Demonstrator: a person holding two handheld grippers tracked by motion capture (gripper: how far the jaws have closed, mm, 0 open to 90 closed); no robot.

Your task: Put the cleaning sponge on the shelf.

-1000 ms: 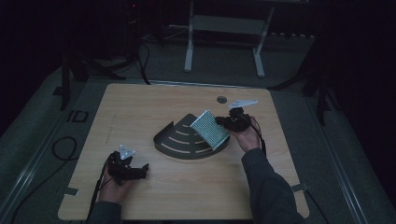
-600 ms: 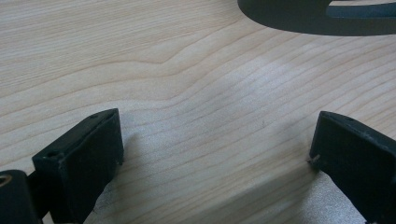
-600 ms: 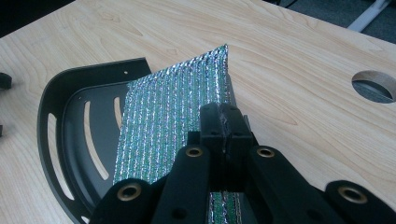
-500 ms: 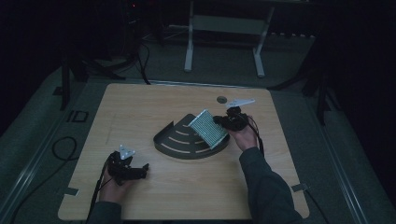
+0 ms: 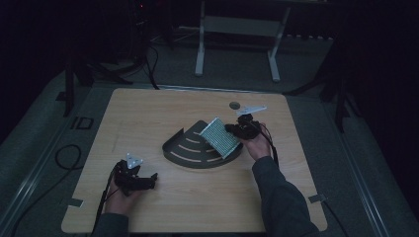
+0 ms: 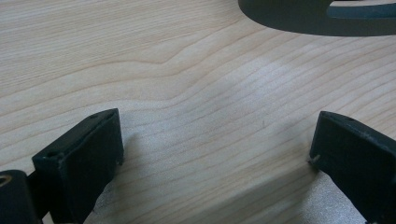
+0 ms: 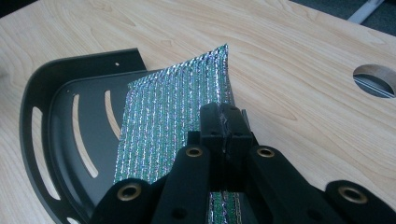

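A shiny silver-green mesh sheet [image 5: 220, 136] [image 7: 173, 121] hangs tilted over a black quarter-round slotted tray [image 5: 190, 148] [image 7: 60, 121] in the middle of the table. My right gripper [image 5: 232, 129] [image 7: 225, 122] is shut on the sheet's near edge, its jaws pressed together on it. The sheet's far part lies over the tray's inside. Near the table's front left, my left gripper [image 5: 150, 178] [image 6: 215, 144] rests low over bare wood, jaws wide apart with nothing between them. The tray's rim [image 6: 317, 18] shows at the top of the left gripper view.
The wooden table [image 5: 148, 113] has a round cable hole [image 5: 234, 104] [image 7: 376, 80] at the back right, beyond my right gripper. A white desk frame [image 5: 237, 29] stands on the dark floor behind the table. Cables [image 5: 69, 158] lie on the floor at left.
The right gripper and the mesh sheet have shifted only slightly over the tray. The left gripper has stayed where it was.
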